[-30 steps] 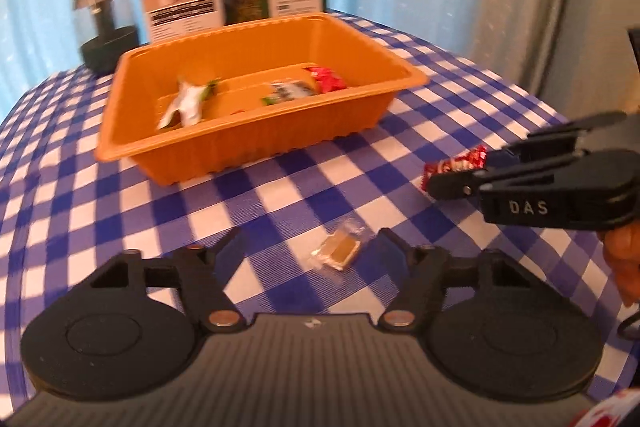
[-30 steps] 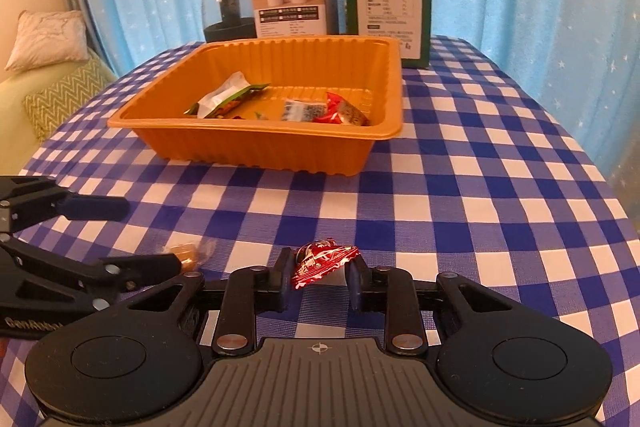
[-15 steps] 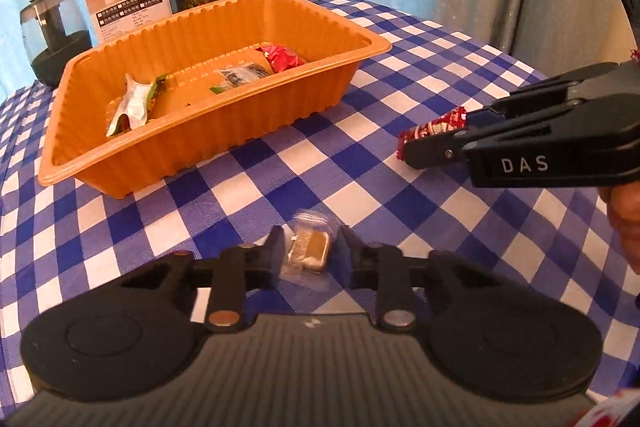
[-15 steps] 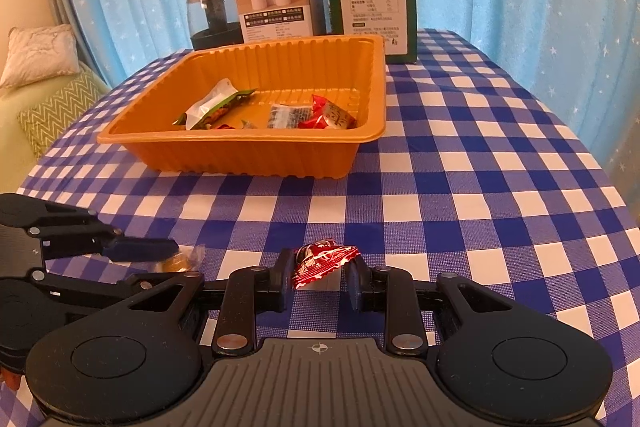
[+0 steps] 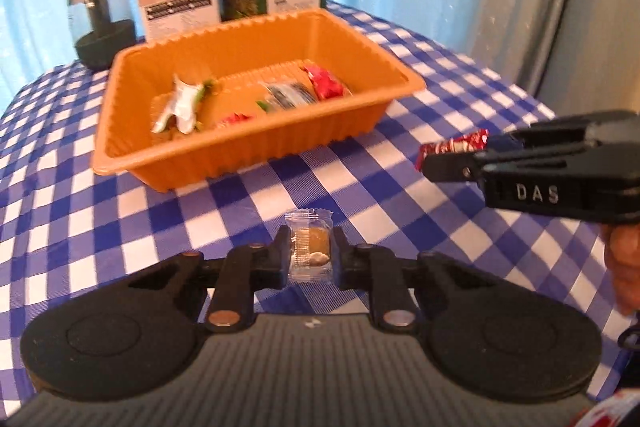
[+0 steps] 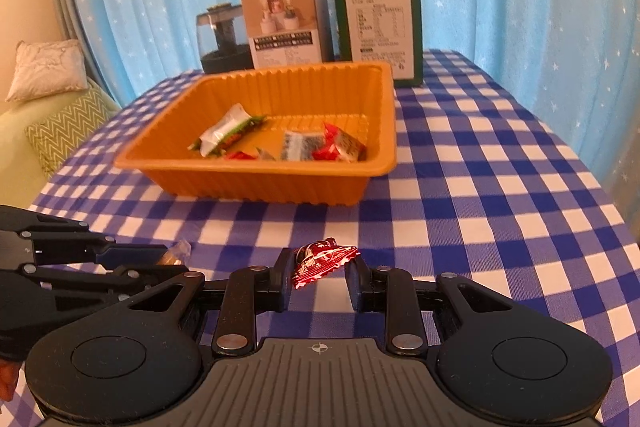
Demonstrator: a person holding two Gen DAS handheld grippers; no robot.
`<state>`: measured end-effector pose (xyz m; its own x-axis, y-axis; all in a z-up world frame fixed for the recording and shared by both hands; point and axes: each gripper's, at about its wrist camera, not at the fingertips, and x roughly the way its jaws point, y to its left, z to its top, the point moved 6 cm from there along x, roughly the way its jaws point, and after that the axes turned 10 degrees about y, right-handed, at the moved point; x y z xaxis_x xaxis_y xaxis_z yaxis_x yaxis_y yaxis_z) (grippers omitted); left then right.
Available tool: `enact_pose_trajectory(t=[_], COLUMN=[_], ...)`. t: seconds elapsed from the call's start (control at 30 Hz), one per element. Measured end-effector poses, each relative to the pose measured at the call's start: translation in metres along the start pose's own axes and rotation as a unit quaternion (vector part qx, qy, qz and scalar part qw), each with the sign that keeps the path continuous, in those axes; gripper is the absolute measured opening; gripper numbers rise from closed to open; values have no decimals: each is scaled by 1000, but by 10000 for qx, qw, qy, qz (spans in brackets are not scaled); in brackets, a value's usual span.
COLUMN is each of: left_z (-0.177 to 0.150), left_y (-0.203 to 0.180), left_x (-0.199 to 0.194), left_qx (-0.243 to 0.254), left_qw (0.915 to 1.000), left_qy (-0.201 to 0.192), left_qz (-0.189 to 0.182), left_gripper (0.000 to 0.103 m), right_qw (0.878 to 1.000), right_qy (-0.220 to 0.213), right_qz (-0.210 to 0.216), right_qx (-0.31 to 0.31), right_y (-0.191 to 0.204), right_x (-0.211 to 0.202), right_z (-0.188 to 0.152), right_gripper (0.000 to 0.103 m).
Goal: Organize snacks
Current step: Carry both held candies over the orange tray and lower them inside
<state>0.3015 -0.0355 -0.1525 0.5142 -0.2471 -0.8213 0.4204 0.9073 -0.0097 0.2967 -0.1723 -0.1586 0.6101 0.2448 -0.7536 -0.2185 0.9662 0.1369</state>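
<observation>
Left gripper point(image 5: 309, 255) clamped on clear-wrapped candy point(image 5: 309, 247), bottom center. Right gripper point(image 6: 319, 273) clamped on red candy point(image 6: 322, 261), bottom center. Orange tray point(image 6: 376, 163) mid-frame already holds several snacks. Left, by my read: carry both over, drop in.

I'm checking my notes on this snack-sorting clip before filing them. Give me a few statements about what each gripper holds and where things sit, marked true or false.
1. The left gripper is shut on a clear-wrapped candy. True.
2. The right gripper is empty. False: it holds a red-wrapped candy.
3. The orange tray is empty. False: several wrapped snacks lie in it.
4. Two boxes stand behind the tray. True.
</observation>
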Motion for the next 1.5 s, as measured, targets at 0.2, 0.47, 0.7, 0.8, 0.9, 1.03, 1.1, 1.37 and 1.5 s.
enact_pose_trajectory(t=[0.2, 0.47, 0.7, 0.8, 0.9, 1.03, 1.1, 1.37, 1.5], left_z=[8, 16, 23, 26, 30, 39, 45, 67, 77], left_y=[11, 19, 22, 25, 26, 30, 33, 45, 52], left_x=[-16, -28, -36, -39, -42, -45, -46, -47, -44], left_qx=[-306, -498, -566, -620, -644, -702, -742, -934, -987], left_qw=[9994, 9983, 9976, 9970, 9965, 9956, 9949, 9920, 9910], left_qy=[-139, -287, -404, -459, -529, -625, -684, -851, -905], left_qz=[30, 39, 51, 43, 49, 54, 53, 73, 77], left_gripper=[18, 18, 18, 18, 18, 18, 18, 18, 18], right_qw=[9999, 9994, 9987, 9985, 9982, 9975, 9973, 9975, 9978], right_qy=[-140, -278, -416, -467, -528, -640, -667, -654, -605], right_qz=[29, 69, 84, 85, 90, 101, 120, 249, 284], right_qx=[-87, -218, -276, -275, -270, -278, -275, -110, -40], right_y=[8, 18, 23, 23, 23, 22, 22, 19, 16], right_x=[-7, -12, -16, -18, -20, -23, -24, -15, -8], right_z=[6, 14, 22, 26, 32, 45, 52, 78, 89], right_gripper=[28, 28, 28, 28, 28, 28, 28, 28, 28])
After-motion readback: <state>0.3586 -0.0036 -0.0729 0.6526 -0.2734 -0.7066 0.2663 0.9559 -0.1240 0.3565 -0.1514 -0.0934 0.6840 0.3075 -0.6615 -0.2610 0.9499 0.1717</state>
